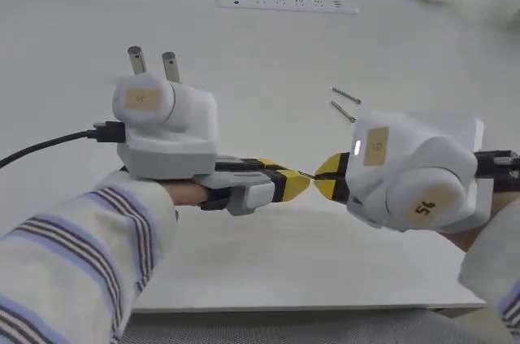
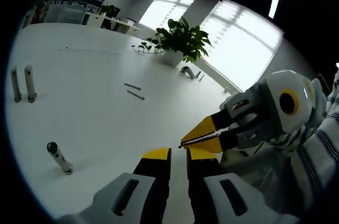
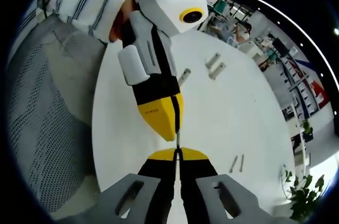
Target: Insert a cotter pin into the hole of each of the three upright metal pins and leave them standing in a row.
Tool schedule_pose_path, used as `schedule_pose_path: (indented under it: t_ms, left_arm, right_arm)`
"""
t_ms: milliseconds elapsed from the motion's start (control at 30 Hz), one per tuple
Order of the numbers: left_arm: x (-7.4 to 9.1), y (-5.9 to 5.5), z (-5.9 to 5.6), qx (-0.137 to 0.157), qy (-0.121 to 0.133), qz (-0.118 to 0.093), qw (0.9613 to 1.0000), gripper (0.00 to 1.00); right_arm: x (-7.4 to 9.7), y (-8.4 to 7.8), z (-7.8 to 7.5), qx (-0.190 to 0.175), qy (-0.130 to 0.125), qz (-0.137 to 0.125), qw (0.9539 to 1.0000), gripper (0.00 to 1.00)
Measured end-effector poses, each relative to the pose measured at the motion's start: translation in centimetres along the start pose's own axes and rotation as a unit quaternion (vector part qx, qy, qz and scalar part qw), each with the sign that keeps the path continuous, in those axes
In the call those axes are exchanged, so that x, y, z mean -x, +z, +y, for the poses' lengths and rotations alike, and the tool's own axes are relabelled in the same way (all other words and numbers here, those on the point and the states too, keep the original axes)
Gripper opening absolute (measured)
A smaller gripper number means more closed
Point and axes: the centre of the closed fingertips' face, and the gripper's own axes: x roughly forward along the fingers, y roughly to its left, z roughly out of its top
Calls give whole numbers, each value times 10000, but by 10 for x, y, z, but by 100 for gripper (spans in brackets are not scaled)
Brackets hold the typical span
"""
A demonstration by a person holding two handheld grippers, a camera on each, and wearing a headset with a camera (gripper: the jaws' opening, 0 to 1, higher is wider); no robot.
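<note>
Beyond the striped sleeve (image 1: 73, 263), the right tool (image 3: 178, 155) pinched a cotter pin (image 2: 188, 142) whose tip met the narrowly parted left tool (image 2: 179, 154), which probably needed to clamp squarely before release; two metal pins (image 1: 136, 59) stood behind on the worktop (image 1: 268, 51).

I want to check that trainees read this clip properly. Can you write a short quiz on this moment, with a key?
1. True or false: the right gripper has its jaws shut on a cotter pin.
2. How many loose cotter pins lie on the table? A. one B. two C. four
3. Fill in: in the left gripper view, ___ metal pins stand on the table.

Key: 1 true; 2 B; 3 three.
</note>
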Motion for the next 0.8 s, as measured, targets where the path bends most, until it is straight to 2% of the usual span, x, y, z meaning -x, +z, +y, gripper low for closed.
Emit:
schedule_pose_path:
  t_ms: [100,367,800]
  left_arm:
    - [-1,1,-1,96,-22,-4,10000,4]
    - [-2,1,-1,142,-50,14,9999,4]
    - [-2,1,-2,425,-60,19,9991,1]
  right_arm:
    - [0,0,-1,28,-12,-1,10000,2]
    - [0,2,0,89,-23,-27,10000,2]
    - [0,4,1,114,-35,-72,9999,2]
